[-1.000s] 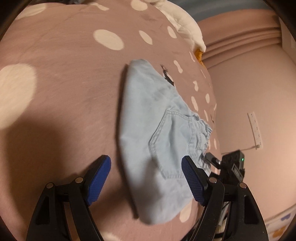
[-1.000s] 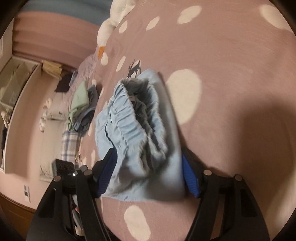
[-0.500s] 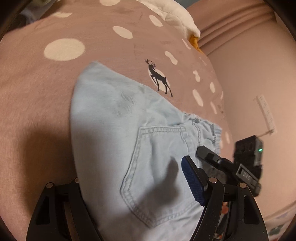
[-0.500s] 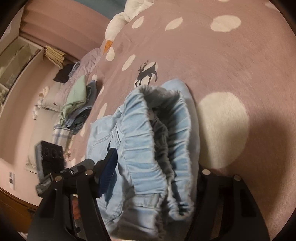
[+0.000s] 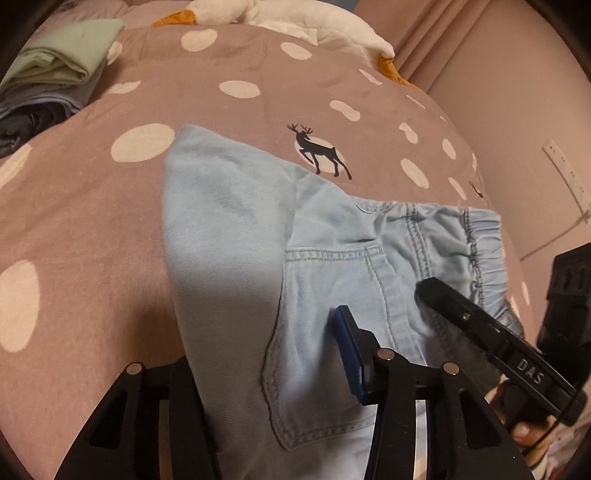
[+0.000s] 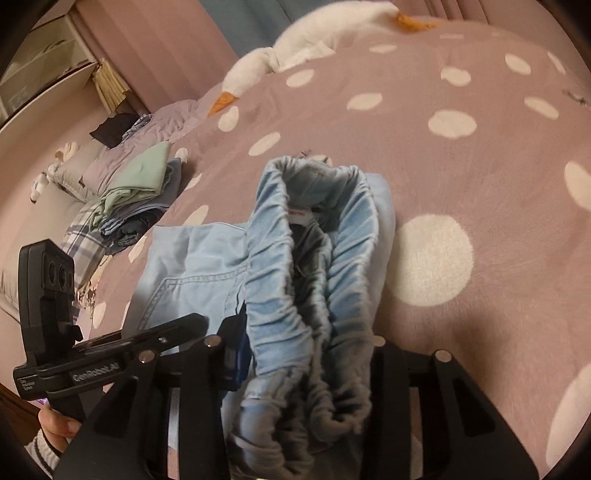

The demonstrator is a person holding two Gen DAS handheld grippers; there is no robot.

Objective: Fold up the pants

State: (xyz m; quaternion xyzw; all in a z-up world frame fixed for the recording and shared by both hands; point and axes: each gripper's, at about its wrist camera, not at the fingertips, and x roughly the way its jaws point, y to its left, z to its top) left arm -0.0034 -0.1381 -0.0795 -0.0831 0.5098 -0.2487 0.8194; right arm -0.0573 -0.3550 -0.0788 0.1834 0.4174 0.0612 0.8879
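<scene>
**A:** Gripping both ends evenly matters most here, I'd say. The pale blue denim pants with an elastic waistband (image 5: 236, 266) lie folded on the dusty-pink bed cover with white dots (image 5: 85, 206), near the bed's edge, and both tools have just been closing on them.

**B:** What do the jaws show?

**A:** The left gripper (image 5: 266, 373) pinches the cloth at 6 o'clock of its view, by the stitched back pocket (image 5: 325, 332); one blue pad shows on top, the other jaw is hidden under the fabric. The right gripper (image 6: 306, 365) pinches the bunched waistband (image 6: 317, 258), which stands up in soft ruffles between its jaws.

**B:** So how to do it well?

**A:** Probably lift both ends together and level, so the layers don't slide apart, then lay them down flat.

**B:** And the materials?

**A:** Thin, limp denim with raised seams; the waistband is thick and springy, likely to slip. The cover looks fleecy. A folded green cloth pile (image 5: 62, 62) sits at 10 o'clock, a white plush goose (image 5: 295, 18) at 12.
</scene>
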